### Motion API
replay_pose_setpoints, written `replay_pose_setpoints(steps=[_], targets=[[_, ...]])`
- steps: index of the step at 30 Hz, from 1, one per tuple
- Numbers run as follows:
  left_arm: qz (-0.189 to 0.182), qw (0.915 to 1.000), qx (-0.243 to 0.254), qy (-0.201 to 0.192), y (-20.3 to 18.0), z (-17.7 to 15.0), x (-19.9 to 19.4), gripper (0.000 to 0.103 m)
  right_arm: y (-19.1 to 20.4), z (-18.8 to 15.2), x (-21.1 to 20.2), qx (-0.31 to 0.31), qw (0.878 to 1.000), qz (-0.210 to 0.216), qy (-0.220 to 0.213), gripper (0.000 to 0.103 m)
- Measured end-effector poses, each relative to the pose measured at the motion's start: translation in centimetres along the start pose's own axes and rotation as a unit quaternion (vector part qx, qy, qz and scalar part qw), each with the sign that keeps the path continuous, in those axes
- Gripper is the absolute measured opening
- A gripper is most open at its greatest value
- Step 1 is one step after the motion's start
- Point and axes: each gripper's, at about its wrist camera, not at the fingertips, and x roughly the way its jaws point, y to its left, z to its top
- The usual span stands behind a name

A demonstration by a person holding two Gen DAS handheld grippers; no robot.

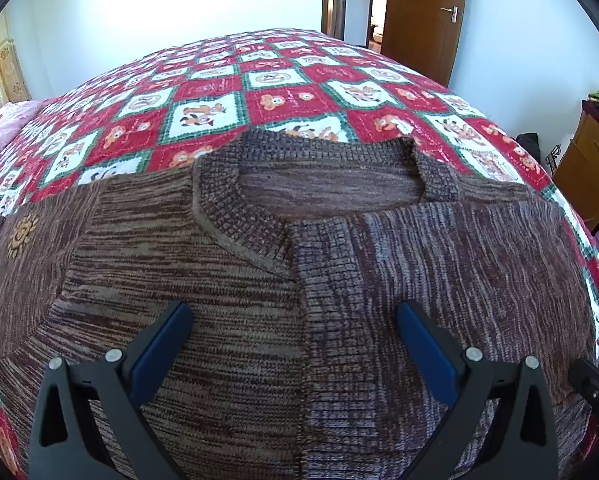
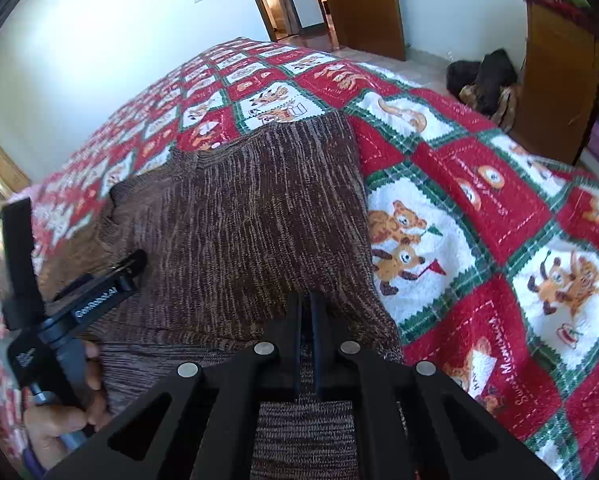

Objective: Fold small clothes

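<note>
A: What is lying under the tongs?
B: A patterned quilt [image 1: 283, 80], and on it a brown sweater [image 1: 259, 264] is spreading beneath both.
A: And the tongs?
B: The left gripper [image 1: 295, 320] is hovering wide open, gripping nothing; the right gripper [image 2: 306, 308] is pinching sweater fabric, nearly closed

A home bedroom; a wide bed [image 1: 283, 80] under a red, white and green cartoon quilt [image 2: 479, 208] fills it; wooden doors [image 1: 423, 16] open off pale walls [image 1: 139, 8]; a wooden cabinet [image 2: 555, 92] stands beside; bags [image 2: 483, 80] lie on the floor.
</note>
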Motion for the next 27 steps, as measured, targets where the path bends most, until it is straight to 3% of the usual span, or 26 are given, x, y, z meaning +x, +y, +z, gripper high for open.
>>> replay_pose_setpoints(steps=[3,9,13,16,20,23,27], targets=[[-0.001,1.0,-0.001,0.0,0.0,0.0,0.0,0.103,0.2,0.0,0.1,-0.001,1.0,-0.009,-0.008,0.005],[-0.05,0.9986,-0.016,0.006,2.0,0.0,-1.2,0.103,-2.3,0.2,0.0,0.06,0.996,0.057,-0.013,0.006],[-0.019,0.9975,-0.051,-0.044,7.2,-0.6,-4.8,0.103,-1.8,0.2,0.0,0.059,0.997,0.056,-0.015,0.006],[-0.007,0.992,-0.109,-0.064,13.1,-0.8,-6.7,0.103,-1.4,0.2,0.1,0.051,0.997,0.048,-0.015,0.006],[0.027,0.9733,-0.216,-0.072,23.2,-1.0,-7.9,0.103,-1.4,0.2,-0.1,0.056,0.997,0.053,-0.015,0.006],[0.088,0.9546,-0.272,-0.084,29.4,-1.3,-8.3,0.103,-1.5,0.1,-0.1,0.057,0.997,0.055,-0.015,0.006],[0.128,0.9308,-0.33,-0.093,34.9,-2.6,-7.9,0.101,-1.6,0.1,-0.1,0.056,0.997,0.054,-0.015,0.006]])
